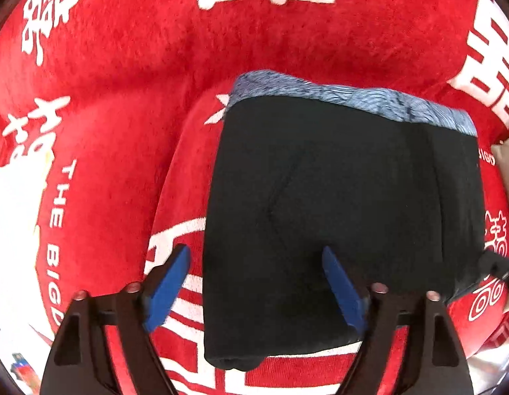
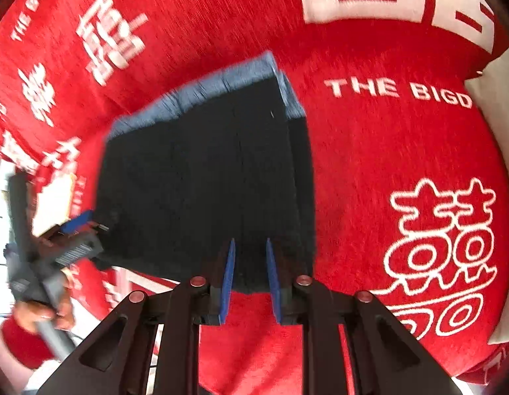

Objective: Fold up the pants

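Place: a home, most likely a bedroom
Surface: a soft red plush blanket (image 1: 129, 105) with white double-happiness characters and the words "THE BIGD", sagging like bedding
Right edge: a pale cushion or pillow (image 2: 494, 125) lies on the blanket
Left edge: bright pale floor shows past the blanket

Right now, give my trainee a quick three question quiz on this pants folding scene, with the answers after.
1. True or false: the left gripper has its fingers spread wide apart.
2. Which colour is the waistband on the black pants? A green, B blue-grey, C yellow.
3. Fill in: the pants lie on a ____ blanket with white characters.

Key: 1 true. 2 B. 3 red.
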Motion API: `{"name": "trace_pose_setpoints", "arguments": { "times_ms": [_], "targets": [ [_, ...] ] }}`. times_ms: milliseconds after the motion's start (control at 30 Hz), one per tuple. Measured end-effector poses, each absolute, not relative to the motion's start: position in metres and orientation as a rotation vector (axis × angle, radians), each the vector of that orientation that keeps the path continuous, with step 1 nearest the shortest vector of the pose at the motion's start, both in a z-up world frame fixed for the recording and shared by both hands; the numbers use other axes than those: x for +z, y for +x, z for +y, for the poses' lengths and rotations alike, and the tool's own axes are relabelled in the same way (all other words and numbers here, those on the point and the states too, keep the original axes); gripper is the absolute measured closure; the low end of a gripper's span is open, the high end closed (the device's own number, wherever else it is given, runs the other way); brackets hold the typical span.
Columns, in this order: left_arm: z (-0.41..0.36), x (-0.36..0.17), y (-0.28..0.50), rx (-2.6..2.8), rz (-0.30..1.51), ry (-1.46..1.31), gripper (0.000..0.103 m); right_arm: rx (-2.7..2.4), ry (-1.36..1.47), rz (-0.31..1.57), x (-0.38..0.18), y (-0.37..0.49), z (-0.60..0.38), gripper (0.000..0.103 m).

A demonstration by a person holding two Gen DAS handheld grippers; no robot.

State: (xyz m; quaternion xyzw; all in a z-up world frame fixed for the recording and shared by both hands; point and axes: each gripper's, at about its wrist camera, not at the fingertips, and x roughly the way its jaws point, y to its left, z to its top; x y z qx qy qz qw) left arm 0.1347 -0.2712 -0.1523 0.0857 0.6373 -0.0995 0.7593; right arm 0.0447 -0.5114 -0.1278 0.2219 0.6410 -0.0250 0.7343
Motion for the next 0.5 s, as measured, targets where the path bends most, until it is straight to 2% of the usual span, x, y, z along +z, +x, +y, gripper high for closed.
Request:
{"name": "trace_pose_setpoints", "arguments": {
  "times_ms": [500],
  "targets": [
    [-0.266, -0.156, 0.140, -0.250, 1.384, 0.194, 0.014, -0.118, 0.438, 1.413, -0.144, 0.047, -0.492, 0.081]
  ]
}}
